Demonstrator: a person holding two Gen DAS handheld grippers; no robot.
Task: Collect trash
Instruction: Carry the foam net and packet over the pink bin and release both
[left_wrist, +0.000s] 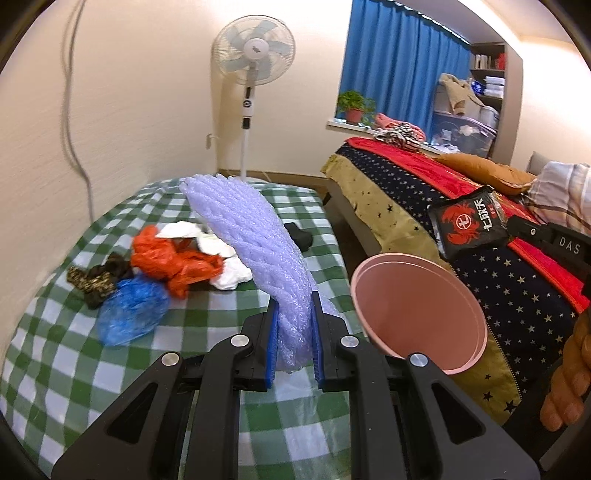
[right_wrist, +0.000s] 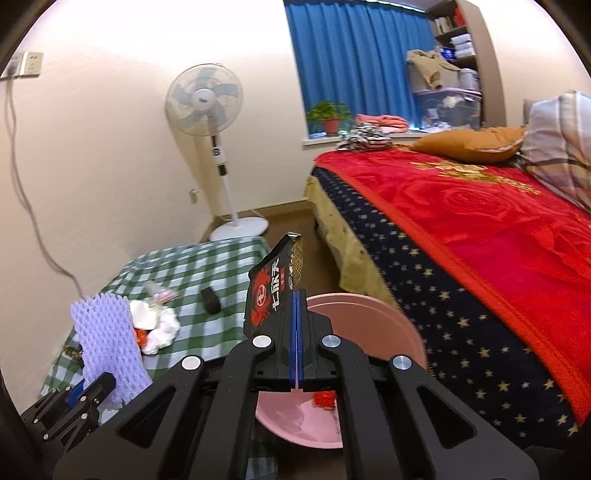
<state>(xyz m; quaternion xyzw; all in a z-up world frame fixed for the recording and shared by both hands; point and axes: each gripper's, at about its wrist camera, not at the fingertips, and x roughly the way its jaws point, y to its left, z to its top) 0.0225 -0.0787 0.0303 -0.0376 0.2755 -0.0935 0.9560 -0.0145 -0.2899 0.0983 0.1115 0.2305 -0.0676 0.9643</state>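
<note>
My left gripper (left_wrist: 294, 314) is shut on a pale purple foam net (left_wrist: 255, 236), held upright above the green checked table (left_wrist: 192, 354); it also shows in the right wrist view (right_wrist: 107, 343). My right gripper (right_wrist: 297, 306) is shut on a black snack wrapper with a red crab logo (right_wrist: 275, 288), held above the pink bin (right_wrist: 373, 325). The wrapper (left_wrist: 467, 225) and the bin (left_wrist: 417, 302) also show in the left wrist view. A red scrap (right_wrist: 325, 399) lies inside the bin.
On the table lie an orange plastic bag (left_wrist: 173, 258), a blue plastic bag (left_wrist: 131, 314), white crumpled paper (left_wrist: 229, 266), a dark patterned wrapper (left_wrist: 96, 280) and a black object (left_wrist: 301, 236). A bed with a red blanket (right_wrist: 480, 221) is on the right. A standing fan (left_wrist: 251, 74) is behind.
</note>
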